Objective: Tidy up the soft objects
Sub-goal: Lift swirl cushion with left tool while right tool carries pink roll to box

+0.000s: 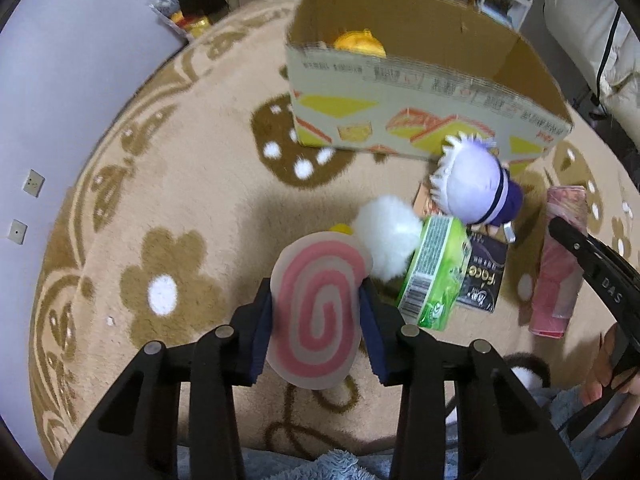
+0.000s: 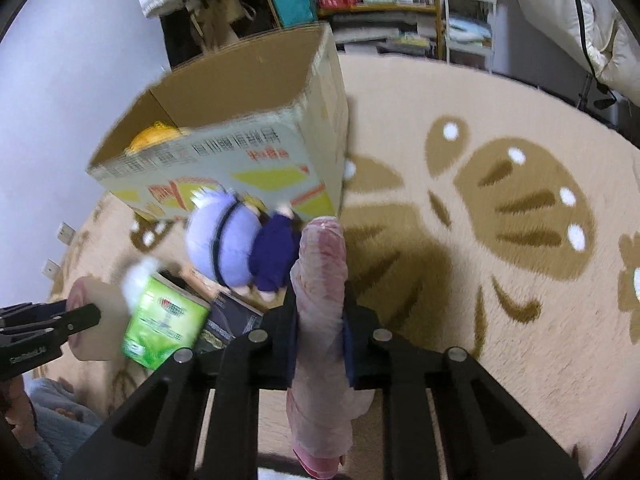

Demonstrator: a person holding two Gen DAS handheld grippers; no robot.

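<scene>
the pink swirl cushion [image 1: 320, 312] is clenched between the pads of the left gripper [image 1: 318, 332], above the rug [image 1: 180, 184]. the right gripper [image 2: 320, 320] is grasping a pink wrapped roll [image 2: 320, 280]. the purple doll [image 1: 476, 188] lies just beside the cardboard box [image 1: 400, 92], near the green pack [image 1: 434, 272].

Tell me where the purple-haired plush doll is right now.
The purple-haired plush doll lies on the beige patterned rug, against the open cardboard box's printed front wall, just beyond the green packet.
</scene>
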